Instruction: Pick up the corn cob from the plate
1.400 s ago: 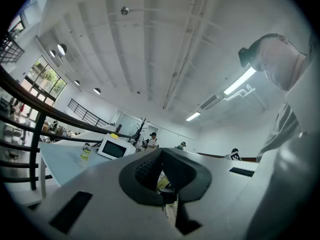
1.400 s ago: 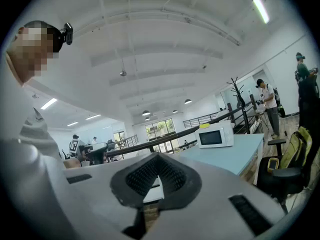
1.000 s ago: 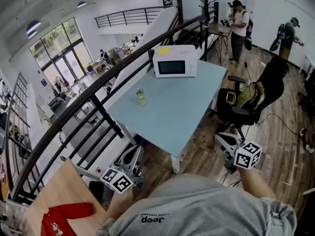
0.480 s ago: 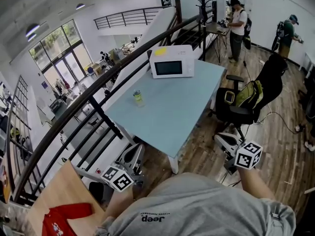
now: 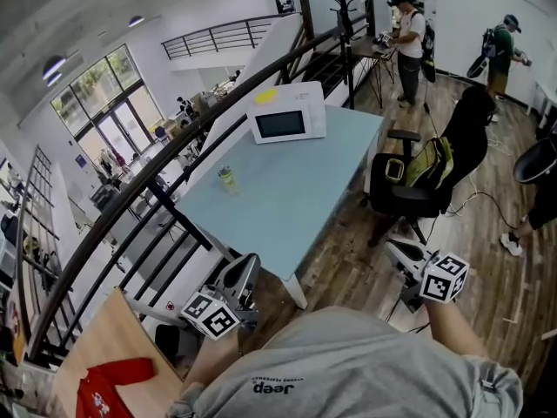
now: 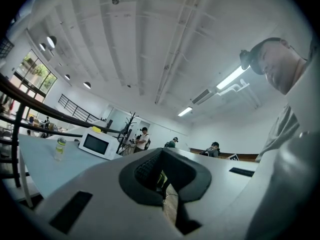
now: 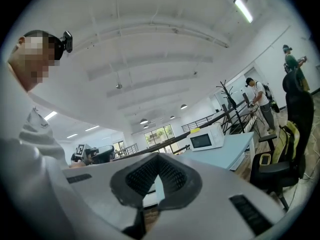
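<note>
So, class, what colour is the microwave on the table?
The microwave is white with a dark door window; the head view shows it best.

We see a smooth, matt pale-blue counter (image 5: 296, 190) on a worn wooden plank floor (image 5: 348, 268), a glossy white microwave (image 5: 287, 122), a dark metal railing (image 5: 183, 220), and matt grey plastic on the left tool (image 6: 161, 176), with ribbed black pads (image 6: 145, 169).

A pale blue table (image 5: 287, 200) carrying a white microwave (image 5: 287, 122) stands on wood flooring (image 5: 348, 268) beside a dark railing (image 5: 187, 151); tall windows (image 5: 104, 116) glow beyond.
</note>
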`<action>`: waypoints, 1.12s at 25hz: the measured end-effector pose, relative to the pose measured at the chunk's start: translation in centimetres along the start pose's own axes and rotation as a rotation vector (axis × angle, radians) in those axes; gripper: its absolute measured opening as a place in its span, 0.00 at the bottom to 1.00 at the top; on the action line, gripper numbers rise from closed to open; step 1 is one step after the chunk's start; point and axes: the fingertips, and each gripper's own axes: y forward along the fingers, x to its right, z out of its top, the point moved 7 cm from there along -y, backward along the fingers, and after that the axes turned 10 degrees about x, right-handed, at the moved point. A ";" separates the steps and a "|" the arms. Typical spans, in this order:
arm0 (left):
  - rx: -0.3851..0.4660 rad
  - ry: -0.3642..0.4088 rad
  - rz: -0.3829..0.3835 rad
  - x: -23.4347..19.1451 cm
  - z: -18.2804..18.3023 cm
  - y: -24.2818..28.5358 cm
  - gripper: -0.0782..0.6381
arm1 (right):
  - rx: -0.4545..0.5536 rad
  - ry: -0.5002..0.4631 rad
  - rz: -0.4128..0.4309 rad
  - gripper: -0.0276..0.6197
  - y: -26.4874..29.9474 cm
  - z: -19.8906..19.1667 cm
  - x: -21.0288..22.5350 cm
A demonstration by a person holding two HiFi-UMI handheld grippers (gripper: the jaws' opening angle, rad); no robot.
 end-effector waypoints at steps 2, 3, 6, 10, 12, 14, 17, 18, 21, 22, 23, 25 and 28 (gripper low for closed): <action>-0.005 -0.010 -0.004 1.4 -1.0 1.0 0.13 | 0.000 0.013 -0.001 0.07 -1.5 0.2 1.1; -0.011 -0.013 -0.004 2.0 -1.4 1.3 0.13 | 0.000 0.020 0.000 0.07 -2.1 0.3 1.6; -0.030 -0.020 -0.001 3.4 -2.2 1.9 0.13 | 0.000 0.034 0.009 0.07 -3.4 0.4 2.3; -0.034 -0.020 0.012 3.8 -2.4 1.7 0.13 | -0.008 0.054 0.024 0.07 -3.3 0.0 3.1; -0.034 -0.019 0.024 3.0 -2.4 1.3 0.13 | -0.018 0.067 0.031 0.07 -2.4 -0.7 3.2; -0.028 -0.027 0.033 1.6 -2.2 0.9 0.13 | -0.035 0.067 0.040 0.07 -1.1 -1.2 3.0; -0.014 -0.047 0.027 -1.5 -1.8 0.6 0.13 | -0.053 0.054 0.040 0.07 1.9 -1.6 2.4; -0.010 -0.054 0.020 -2.9 -1.6 0.4 0.13 | -0.057 0.047 0.038 0.07 3.1 -1.8 2.1; -0.004 -0.063 -0.016 -7.5 -0.5 0.2 0.13 | -0.059 0.014 0.029 0.07 7.3 -2.1 0.7; -0.003 -0.063 -0.029 -9.2 0.1 0.3 0.13 | -0.056 0.005 0.021 0.07 8.8 -2.1 0.1; -0.002 -0.064 -0.043 -10.9 0.8 0.4 0.13 | -0.051 -0.002 0.013 0.07 10.4 -2.1 -0.4; 0.000 -0.063 -0.068 -14.5 2.6 0.4 0.13 | -0.042 -0.012 -0.002 0.07 13.9 -2.1 -1.6; 0.009 -0.045 -0.092 -19.8 5.7 0.6 0.13 | -0.040 -0.034 -0.002 0.07 19.8 -2.2 -3.2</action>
